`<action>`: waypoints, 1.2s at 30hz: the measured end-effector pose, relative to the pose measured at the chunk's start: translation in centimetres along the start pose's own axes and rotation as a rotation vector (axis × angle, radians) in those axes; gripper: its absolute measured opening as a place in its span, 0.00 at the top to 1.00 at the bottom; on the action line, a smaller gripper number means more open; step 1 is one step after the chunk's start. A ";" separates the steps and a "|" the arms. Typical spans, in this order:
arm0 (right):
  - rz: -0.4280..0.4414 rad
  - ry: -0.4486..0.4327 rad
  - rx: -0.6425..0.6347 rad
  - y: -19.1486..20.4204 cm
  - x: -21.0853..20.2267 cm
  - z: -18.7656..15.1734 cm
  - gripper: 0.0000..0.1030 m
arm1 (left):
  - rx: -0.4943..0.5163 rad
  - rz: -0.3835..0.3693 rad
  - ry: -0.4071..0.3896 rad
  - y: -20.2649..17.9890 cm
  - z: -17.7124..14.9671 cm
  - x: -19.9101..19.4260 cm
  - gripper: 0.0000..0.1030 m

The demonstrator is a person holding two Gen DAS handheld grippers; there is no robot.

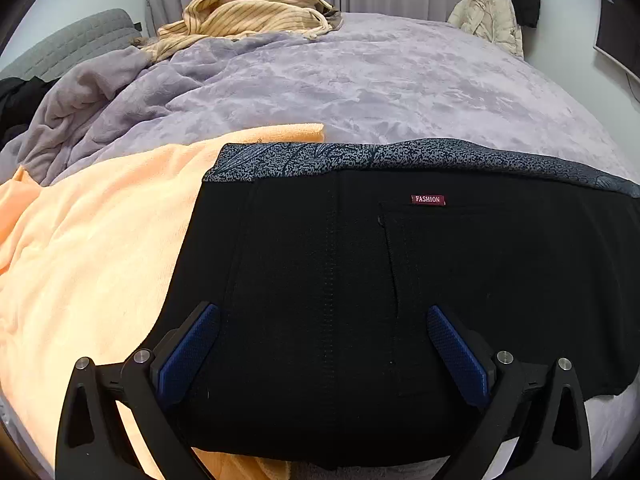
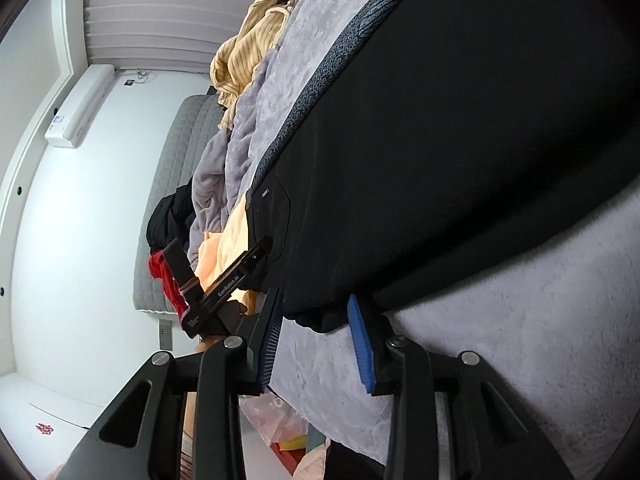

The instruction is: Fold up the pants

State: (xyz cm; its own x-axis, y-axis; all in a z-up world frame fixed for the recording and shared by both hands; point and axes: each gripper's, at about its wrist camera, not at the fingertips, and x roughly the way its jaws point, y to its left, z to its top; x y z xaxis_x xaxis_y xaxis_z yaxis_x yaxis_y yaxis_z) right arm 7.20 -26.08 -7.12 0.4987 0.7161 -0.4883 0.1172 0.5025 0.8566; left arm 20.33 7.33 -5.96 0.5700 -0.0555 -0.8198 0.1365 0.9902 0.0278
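Observation:
Black pants (image 1: 320,260) with a speckled grey waistband (image 1: 400,156) and a small red FASHION label (image 1: 428,199) lie flat on the bed, partly over an orange towel (image 1: 100,248). My left gripper (image 1: 323,309) hovers just above them, its blue pads spread wide and holding nothing. In the right wrist view, which is rolled sideways, the pants (image 2: 460,140) stretch across the lilac blanket (image 2: 520,300). My right gripper (image 2: 314,296) is at their near edge. A fold of black cloth (image 2: 316,320) sits between its blue pads, which stand apart and do not clamp it.
A striped tan garment (image 1: 248,12) lies bunched at the far side of the bed, near a grey headboard (image 1: 72,40). A white jacket (image 1: 488,16) hangs at the back right. Beside the bed are red clothing (image 2: 168,280) and a plastic bag (image 2: 276,420).

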 end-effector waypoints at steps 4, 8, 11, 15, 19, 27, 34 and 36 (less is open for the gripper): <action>-0.046 -0.019 -0.008 1.0 1.0 0.8 0.54 | -0.004 -0.005 -0.033 0.1 -0.4 0.0 0.00; -0.050 -0.061 0.052 1.0 2.2 1.7 0.77 | -0.008 -0.014 -0.041 0.2 -0.5 -0.1 0.00; -0.100 -0.077 0.041 2.4 2.0 2.1 0.92 | -0.007 -0.026 -0.039 0.6 -0.5 -0.4 0.00; -0.203 -0.083 -0.107 5.1 1.5 0.4 0.92 | -0.005 -0.045 -0.047 1.0 -1.1 -0.6 0.00; -0.204 -0.060 -0.033 1.5 2.1 -0.4 0.92 | -0.011 0.006 -0.036 0.1 -1.1 -1.3 0.00; -0.345 -0.203 -0.216 4.3 -6.2 -0.1 0.85 | 0.001 -0.130 -0.081 -4.8 -0.2 -6.8 0.00; -0.477 -0.274 -0.132 2.2 -7.5 3.4 0.85 | 0.158 -0.219 0.002 -16.2 -0.4 -4.8 0.00; -0.480 -0.248 -0.087 0.2 -6.4 2.9 0.85 | 0.200 -0.177 0.059 -17.9 -2.5 -3.0 0.00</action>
State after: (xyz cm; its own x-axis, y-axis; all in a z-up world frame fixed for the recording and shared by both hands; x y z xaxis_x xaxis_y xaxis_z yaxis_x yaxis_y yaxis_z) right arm 6.47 -31.96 -3.28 0.5956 0.2657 -0.7581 0.3157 0.7903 0.5251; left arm 14.18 -9.88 -5.41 0.4757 -0.2120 -0.8537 0.3901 0.9207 -0.0113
